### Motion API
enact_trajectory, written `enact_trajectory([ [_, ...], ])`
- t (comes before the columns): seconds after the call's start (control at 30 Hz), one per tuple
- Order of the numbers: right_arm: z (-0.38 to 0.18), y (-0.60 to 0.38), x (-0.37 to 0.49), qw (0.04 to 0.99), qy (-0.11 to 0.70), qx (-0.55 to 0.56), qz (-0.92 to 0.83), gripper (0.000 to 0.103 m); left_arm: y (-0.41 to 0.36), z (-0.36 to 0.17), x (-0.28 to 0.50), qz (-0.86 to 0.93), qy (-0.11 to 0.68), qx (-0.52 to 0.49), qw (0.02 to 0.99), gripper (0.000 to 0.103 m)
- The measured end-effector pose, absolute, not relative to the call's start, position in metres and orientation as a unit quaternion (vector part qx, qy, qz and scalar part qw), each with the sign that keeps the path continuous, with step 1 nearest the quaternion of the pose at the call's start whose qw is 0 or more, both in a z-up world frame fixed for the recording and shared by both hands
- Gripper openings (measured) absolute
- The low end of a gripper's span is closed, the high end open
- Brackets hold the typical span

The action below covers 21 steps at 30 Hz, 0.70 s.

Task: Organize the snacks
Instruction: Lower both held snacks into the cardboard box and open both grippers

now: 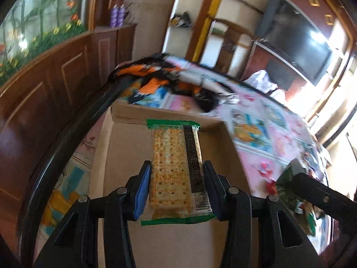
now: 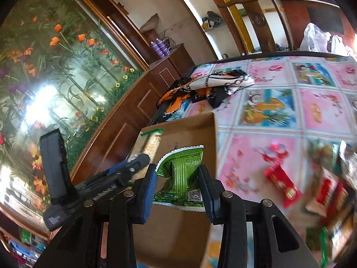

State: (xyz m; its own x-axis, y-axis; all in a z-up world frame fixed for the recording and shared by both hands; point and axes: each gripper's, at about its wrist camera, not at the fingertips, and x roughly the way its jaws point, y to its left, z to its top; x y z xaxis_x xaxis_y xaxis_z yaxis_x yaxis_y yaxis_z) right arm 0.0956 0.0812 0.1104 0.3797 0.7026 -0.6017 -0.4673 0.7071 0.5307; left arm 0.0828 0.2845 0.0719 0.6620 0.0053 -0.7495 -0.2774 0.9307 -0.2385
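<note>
Two grippers, each clamped on a snack packet. In the left wrist view, the left gripper (image 1: 176, 178) at lower centre presses its blue pads against the long sides of a green-edged cracker packet (image 1: 174, 169), held over the open cardboard box (image 1: 232, 156) that fills the middle of the frame. In the right wrist view, the right gripper (image 2: 177, 185) at lower centre pinches a crumpled green snack packet (image 2: 181, 174) above the same box (image 2: 191, 125); the left gripper (image 2: 133, 167) and its cracker packet (image 2: 152, 143) appear just to the left. Beyond the box, a patterned tablecloth (image 2: 323, 109) covers the table, with an orange, black and white cloth (image 2: 207, 89) at its far edge. Red snack packets (image 2: 282, 185), blurred, lie at lower right. A white plastic bag (image 2: 314, 38) sits at upper right, and two purple bottles (image 2: 159, 47) stand on a wooden cabinet (image 2: 133, 111) at upper centre.
</note>
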Motion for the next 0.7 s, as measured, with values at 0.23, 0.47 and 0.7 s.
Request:
enact_trajectory([
  [0.23, 0.081, 0.127, 0.144, 0.805, 0.467, 0.147, 0.335, 0.041, 0.301, 0.039, 0.109, 0.094, 0.431, -0.187, 0.878, 0.045],
  [0.47, 0.051, 0.159, 0.176, 0.798, 0.491, 0.146, 0.316, 0.041, 0.298, 0.032, 0.111, 0.102, 0.436, -0.176, 0.877, 0.045],
  [0.7, 0.039, 0.179, 0.183, 0.805, 0.494, 0.114, 0.309, 0.041, 0.302, 0.035, 0.110, 0.118, 0.426, -0.172, 0.881, 0.045],
])
